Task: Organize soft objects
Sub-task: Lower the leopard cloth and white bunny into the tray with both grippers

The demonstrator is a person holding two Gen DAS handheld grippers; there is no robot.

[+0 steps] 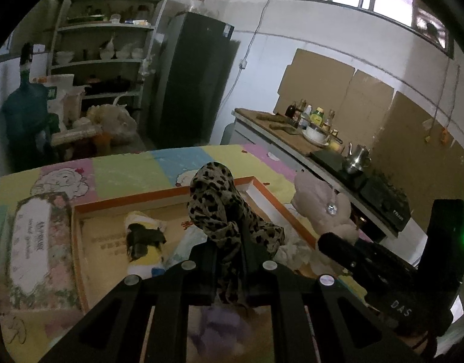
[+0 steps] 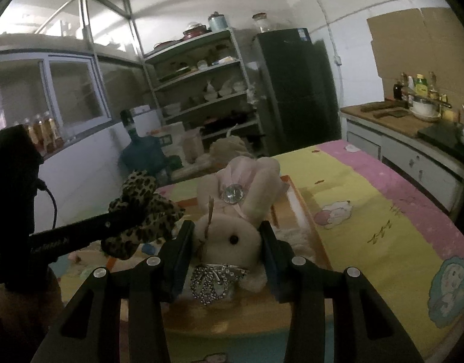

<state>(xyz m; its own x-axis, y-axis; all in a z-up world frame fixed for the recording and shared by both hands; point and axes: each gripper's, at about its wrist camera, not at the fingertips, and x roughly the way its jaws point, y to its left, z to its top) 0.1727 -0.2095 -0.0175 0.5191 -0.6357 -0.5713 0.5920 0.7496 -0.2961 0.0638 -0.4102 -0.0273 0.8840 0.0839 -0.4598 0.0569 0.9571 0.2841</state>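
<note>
My left gripper (image 1: 230, 260) is shut on a leopard-print cloth (image 1: 222, 205) and holds it above an orange-rimmed shallow box (image 1: 159, 195) on the table. My right gripper (image 2: 227, 242) is shut on a pale pink plush rabbit (image 2: 232, 227) with a jewel on its bow, held over the box's right edge (image 2: 295, 193). In the left wrist view the rabbit (image 1: 322, 202) and right gripper are at the right. In the right wrist view the leopard cloth (image 2: 141, 211) hangs from the left gripper at the left. A small doll in yellow and white (image 1: 144, 239) lies in the box.
A floral-patterned box lid (image 1: 35, 242) lies left of the box on the colourful cartoon tablecloth (image 2: 383, 211). A counter with bottles, a bowl, a kettle and a stove (image 1: 337, 151) runs along the right. Shelves (image 1: 105, 60) and a dark fridge (image 1: 189, 84) stand behind.
</note>
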